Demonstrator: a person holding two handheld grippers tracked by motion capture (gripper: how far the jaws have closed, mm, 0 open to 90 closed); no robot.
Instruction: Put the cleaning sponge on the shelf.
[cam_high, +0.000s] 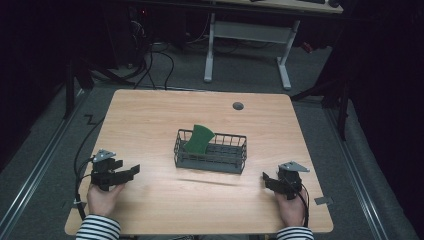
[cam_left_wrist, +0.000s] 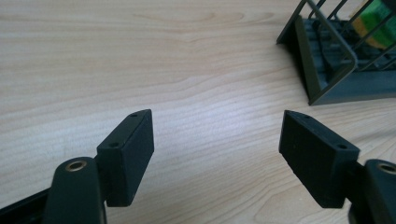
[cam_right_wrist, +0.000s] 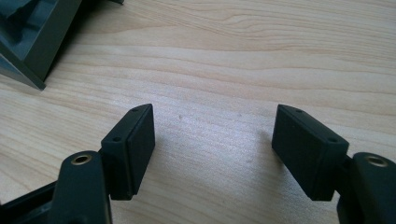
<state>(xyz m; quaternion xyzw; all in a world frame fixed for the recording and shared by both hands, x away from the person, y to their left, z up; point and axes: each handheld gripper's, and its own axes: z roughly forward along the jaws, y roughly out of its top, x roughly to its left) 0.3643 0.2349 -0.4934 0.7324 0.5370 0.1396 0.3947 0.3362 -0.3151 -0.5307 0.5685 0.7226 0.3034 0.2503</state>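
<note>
1. Holding my left gripper (cam_high: 131, 171) at the table's (cam_high: 150, 115) seven o'clock corner, I see its jaws spread wide over bare wood.
2. My right gripper (cam_high: 266, 179) sits at five o'clock, jaws likewise spread and gripping nothing.
3. Between them, near the table's centre, stands the wire basket (cam_high: 210, 161), well apart from both grippers.
4. From the left gripper the basket lies toward two o'clock; from the right, toward ten o'clock.
5. A green sponge (cam_high: 199, 139) leans upright inside the basket's left end.
</note>
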